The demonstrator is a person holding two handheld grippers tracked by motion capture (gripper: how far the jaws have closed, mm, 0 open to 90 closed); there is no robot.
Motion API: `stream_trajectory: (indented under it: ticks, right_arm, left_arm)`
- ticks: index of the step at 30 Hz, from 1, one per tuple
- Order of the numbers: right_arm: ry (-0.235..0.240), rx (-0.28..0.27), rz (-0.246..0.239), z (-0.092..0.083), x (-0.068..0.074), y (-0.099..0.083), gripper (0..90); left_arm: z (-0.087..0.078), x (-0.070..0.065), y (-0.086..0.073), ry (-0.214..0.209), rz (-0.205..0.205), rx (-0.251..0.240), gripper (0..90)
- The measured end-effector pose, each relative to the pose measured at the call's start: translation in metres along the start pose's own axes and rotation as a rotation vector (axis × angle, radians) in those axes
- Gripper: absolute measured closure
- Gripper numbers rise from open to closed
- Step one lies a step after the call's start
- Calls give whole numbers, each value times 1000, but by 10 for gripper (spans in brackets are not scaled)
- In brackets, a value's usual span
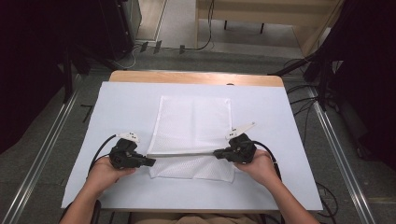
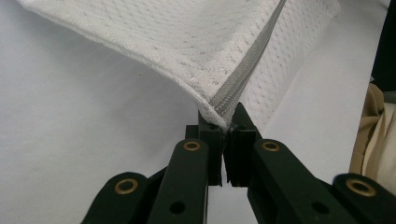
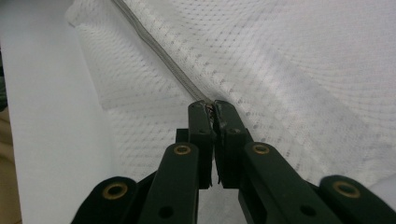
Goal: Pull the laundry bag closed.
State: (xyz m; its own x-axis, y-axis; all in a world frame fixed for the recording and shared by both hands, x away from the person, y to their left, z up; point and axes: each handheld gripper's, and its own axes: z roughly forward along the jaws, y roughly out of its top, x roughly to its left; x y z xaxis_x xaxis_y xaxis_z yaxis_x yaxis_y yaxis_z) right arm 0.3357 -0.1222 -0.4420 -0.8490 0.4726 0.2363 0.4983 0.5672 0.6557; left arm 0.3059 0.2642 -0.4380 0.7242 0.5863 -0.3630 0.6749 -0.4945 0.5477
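- The white mesh bag is lying flat on the white table cover, near the person's edge of the table, with its grey zipper running across between the two grippers.
- The left gripper is pinching the left end of the zipper; in the left gripper view its jaws are clamped tight on the zipper tape at the bag's corner.
- The right gripper is gripping the zipper's other end; in the right gripper view its jaws are closing on what is probably the slider, too small to confirm.
- Risk, as a judgement: both grips are taking only a thin edge, so pulling apart could be slipping the tape free.
- Risk: loose mesh near the teeth could be snagging and jamming the slider.
- Risk: a sideways pull could be dragging the bag across the cover.
- No brand, label or writing is showing anywhere.
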Motion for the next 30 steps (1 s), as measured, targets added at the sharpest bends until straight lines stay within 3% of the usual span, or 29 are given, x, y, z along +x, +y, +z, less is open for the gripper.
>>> stream_trajectory:
  ticks: [30]
  right_arm:
    - [-15,-2,36,-23,-11,-20,884]
  left_arm:
    - [4,-3,0,-13,26,20,879]
